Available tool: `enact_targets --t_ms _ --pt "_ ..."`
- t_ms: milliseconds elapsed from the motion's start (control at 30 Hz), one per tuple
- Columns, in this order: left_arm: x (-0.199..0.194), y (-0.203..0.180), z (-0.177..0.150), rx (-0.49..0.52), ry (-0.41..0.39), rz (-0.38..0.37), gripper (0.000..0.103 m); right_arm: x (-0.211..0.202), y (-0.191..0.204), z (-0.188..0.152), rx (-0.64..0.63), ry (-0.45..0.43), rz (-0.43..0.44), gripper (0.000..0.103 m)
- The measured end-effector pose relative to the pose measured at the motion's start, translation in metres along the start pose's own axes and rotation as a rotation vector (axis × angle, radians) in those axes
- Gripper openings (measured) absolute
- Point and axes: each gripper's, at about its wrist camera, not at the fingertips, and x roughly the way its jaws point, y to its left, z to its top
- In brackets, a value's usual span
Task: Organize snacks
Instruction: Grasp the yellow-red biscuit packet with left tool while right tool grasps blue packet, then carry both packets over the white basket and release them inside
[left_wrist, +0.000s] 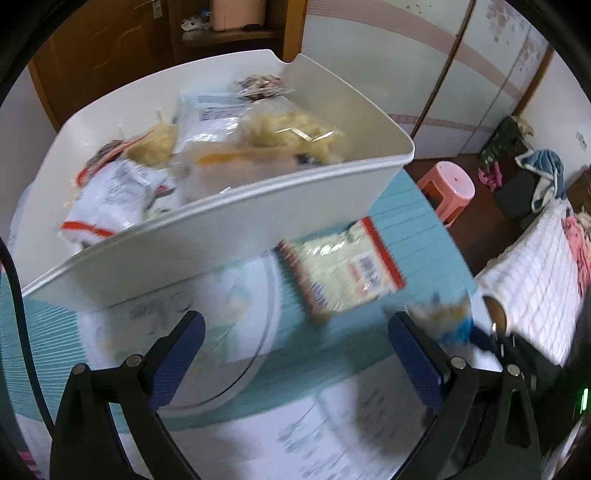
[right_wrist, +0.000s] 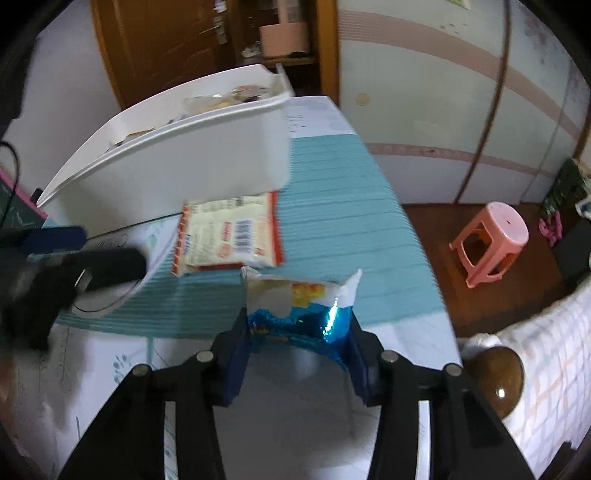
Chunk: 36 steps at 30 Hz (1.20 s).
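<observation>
A white bin (left_wrist: 229, 225) stands on the table and holds several snack packets (left_wrist: 258, 136); it also shows in the right wrist view (right_wrist: 177, 162). A red-edged snack packet (left_wrist: 341, 269) lies flat on the teal cloth in front of the bin, also in the right wrist view (right_wrist: 229, 236). My left gripper (left_wrist: 295, 332) is open and empty, above the cloth near the bin's front wall. My right gripper (right_wrist: 299, 325) is shut on a blue and white snack bag (right_wrist: 299, 310), held above the table; the bag shows blurred in the left wrist view (left_wrist: 443, 317).
The table (right_wrist: 351, 206) carries a teal and white cloth, with its right edge near a pink stool (right_wrist: 491, 240) on the brown floor. A towel-covered object (right_wrist: 546, 369) sits at the right. A wooden door (right_wrist: 159, 44) and shelf stand behind the bin.
</observation>
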Motion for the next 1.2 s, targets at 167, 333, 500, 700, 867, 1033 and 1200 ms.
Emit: enact_targets --t_ms 167,333,500,700,867,1033,1200 --pt "0.028 -0.021 0.017 -0.066 0.012 0.026 0.099 -0.014 -0.013 -0.016 0.027 -0.004 -0.011 0.046" --pt "0.052 -0.036 0.019 -0.060 0.026 0.145 0.099 -0.020 -0.022 -0.023 0.060 -0.005 0.001 0.045" --pt "0.057 -0.037 0.016 -0.072 -0.006 0.145 0.076 -0.020 -0.024 -0.025 0.068 -0.006 0.009 0.045" --pt "0.041 -0.041 0.006 0.011 -0.035 0.132 0.046 -0.020 -0.024 -0.028 0.070 -0.015 0.003 0.045" --pt "0.031 -0.027 -0.013 0.016 -0.030 0.122 0.039 -0.021 -0.025 -0.030 0.082 -0.014 0.014 0.045" --pt "-0.001 0.001 -0.037 0.019 -0.049 0.086 0.017 -0.025 -0.020 -0.035 0.081 -0.001 0.040 0.044" --pt "-0.038 0.038 -0.062 -0.014 -0.072 0.065 0.015 -0.028 -0.002 -0.042 0.050 0.019 0.080 0.042"
